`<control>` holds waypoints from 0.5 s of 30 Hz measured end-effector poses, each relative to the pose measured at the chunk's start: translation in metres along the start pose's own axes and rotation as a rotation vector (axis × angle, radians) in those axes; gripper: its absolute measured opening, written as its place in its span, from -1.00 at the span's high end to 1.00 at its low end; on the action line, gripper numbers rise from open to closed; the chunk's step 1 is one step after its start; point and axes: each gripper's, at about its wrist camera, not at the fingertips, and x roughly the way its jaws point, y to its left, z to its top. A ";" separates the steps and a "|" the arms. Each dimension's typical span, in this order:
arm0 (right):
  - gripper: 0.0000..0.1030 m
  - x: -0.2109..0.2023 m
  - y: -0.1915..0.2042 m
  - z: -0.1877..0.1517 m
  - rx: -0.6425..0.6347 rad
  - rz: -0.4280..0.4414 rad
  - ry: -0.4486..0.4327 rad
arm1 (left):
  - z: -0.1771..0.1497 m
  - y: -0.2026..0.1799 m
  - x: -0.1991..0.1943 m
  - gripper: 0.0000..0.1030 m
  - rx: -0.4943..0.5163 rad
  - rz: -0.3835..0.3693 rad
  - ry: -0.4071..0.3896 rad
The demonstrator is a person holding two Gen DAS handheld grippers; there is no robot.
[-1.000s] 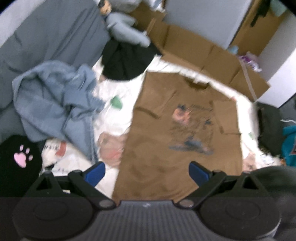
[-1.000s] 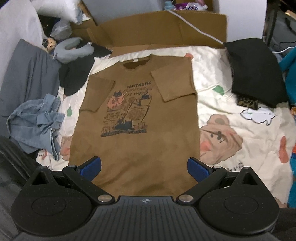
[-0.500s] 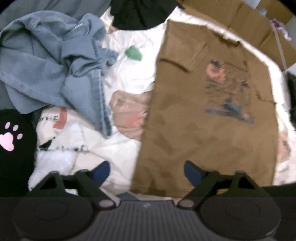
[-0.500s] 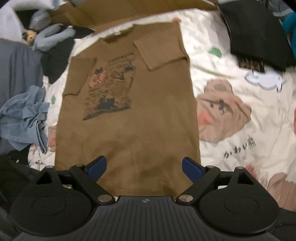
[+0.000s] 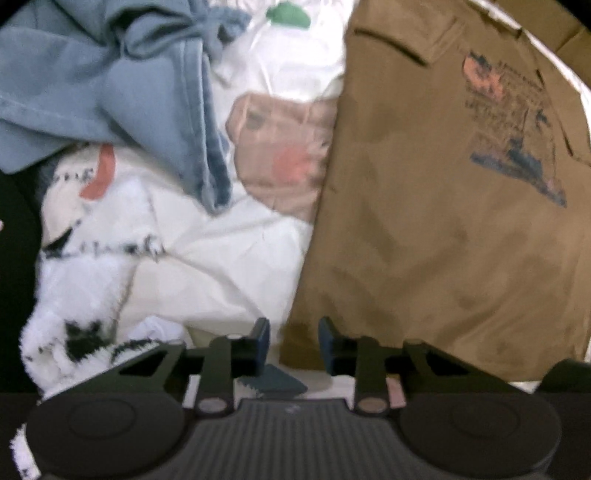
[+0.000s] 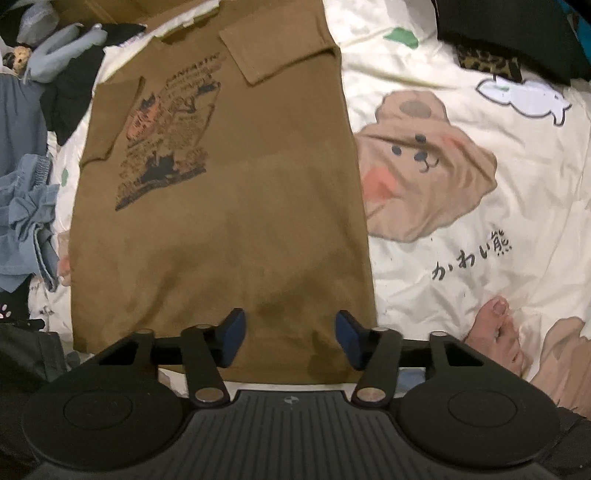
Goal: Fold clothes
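Flat on bear-print bedsheet (image 6: 461, 229): brown T-shirt (image 6: 229, 229), sleeves folded in. Left gripper (image 5: 293, 343) jaws closing at hem's left corner; right gripper (image 6: 290, 338) jaws closing over hem. Neither pinching yet. Blue denim (image 5: 110, 74) beside.

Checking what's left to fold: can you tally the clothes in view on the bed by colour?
Brown: 1, the T-shirt laid flat
Blue: 1, the crumpled denim garment
Black: 2, the dark garment beside the plush toy and the black pile far right
Total: 4
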 end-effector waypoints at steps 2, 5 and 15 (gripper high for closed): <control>0.05 0.008 -0.004 -0.002 0.004 -0.010 0.016 | -0.002 0.002 0.012 0.47 -0.018 -0.005 0.024; 0.08 0.019 -0.009 -0.005 0.006 -0.035 0.045 | -0.005 0.004 0.026 0.62 -0.041 -0.009 0.050; 0.18 0.051 -0.021 -0.011 0.015 -0.066 0.130 | -0.011 0.012 0.058 0.62 -0.109 -0.021 0.113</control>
